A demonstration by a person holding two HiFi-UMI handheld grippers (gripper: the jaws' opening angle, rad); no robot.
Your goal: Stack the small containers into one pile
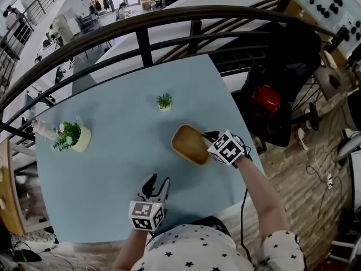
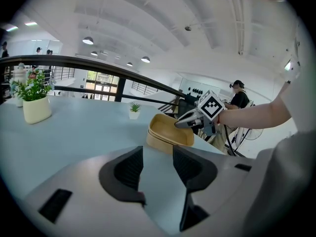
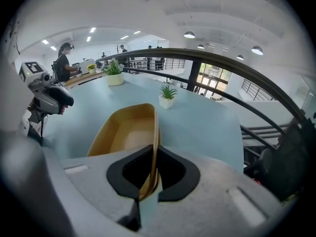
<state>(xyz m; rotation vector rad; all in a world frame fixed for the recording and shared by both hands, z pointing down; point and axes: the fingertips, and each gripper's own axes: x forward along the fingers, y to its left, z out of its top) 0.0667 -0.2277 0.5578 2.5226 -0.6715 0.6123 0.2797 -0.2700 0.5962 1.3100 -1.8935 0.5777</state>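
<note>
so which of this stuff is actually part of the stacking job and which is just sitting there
Part of the job:
- tan containers, seemingly two nested
- right claw, shut on a container wall
- left claw, open and empty

Just lying about:
- small potted plant
- bigger plant in a cream pot

Lt-blue table (image 1: 113, 168) w/ black curved railing (image 1: 197, 12) behind, wood floor (image 1: 293, 168) rt, white ceiling (image 2: 173, 14) w/ lamps (image 2: 88, 40).
</note>
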